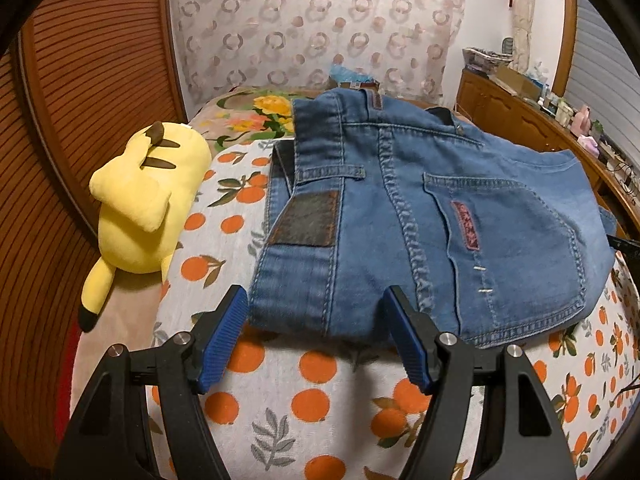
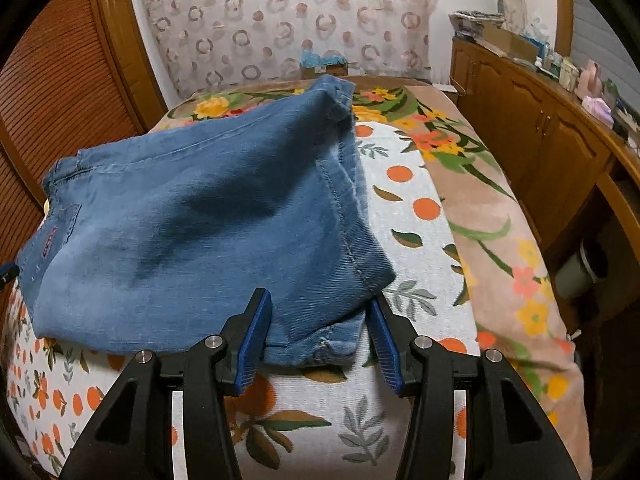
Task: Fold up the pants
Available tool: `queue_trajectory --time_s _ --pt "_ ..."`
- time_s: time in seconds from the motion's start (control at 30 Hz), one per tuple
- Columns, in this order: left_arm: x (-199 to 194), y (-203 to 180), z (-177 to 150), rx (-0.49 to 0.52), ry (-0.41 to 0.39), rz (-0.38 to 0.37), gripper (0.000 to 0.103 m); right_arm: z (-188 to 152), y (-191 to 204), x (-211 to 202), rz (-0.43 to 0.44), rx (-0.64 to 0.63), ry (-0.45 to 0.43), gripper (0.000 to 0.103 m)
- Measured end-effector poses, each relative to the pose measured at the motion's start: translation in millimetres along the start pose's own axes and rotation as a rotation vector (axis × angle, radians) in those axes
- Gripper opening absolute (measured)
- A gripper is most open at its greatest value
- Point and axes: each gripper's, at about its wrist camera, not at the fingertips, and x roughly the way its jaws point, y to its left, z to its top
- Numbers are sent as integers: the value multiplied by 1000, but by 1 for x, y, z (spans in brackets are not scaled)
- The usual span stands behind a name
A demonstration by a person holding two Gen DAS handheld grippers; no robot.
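Observation:
Blue jeans (image 1: 420,216) lie folded on the bed, waistband and back pocket toward the left wrist view. My left gripper (image 1: 316,300) is open, its blue pads either side of the near waist edge, just above the cloth. In the right wrist view the jeans (image 2: 208,220) show their leg end, the hem nearest. My right gripper (image 2: 318,308) is open, its pads astride the near hem corner; whether they touch the cloth I cannot tell.
A yellow plush toy (image 1: 144,204) lies left of the jeans. The bed sheet (image 2: 404,208) has an orange-fruit print, with a floral blanket (image 2: 508,256) along its right side. A wooden cabinet (image 2: 536,128) with clutter stands at right. A slatted wooden door (image 1: 80,80) is at left.

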Motion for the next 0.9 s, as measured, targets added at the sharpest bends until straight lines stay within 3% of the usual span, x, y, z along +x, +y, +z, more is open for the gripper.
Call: queue_trajectory --time_s 0.13,0.53,0.67,0.7,0.77,0.8,0.9 --pt "8 6 -3 -11 33 37 70 -9 7 2 -29 -45 -11 51" --pt "19 15 7 -47 35 -5 57 -18 17 4 -47 -73 -31 51" --pt "23 13 8 -46 43 -18 47 -18 17 5 -45 -73 -30 51" --pt "21 11 8 -40 37 -12 38 -17 16 4 -44 -73 -30 51" --pt "17 4 9 -13 24 1 29 -17 17 4 -36 -75 -34 35" --pt "13 -1 10 6 15 15 23 -17 16 3 -30 -80 -32 32" --pt "4 -8 13 30 -15 42 18 -15 9 -4 6 -67 -34 19"
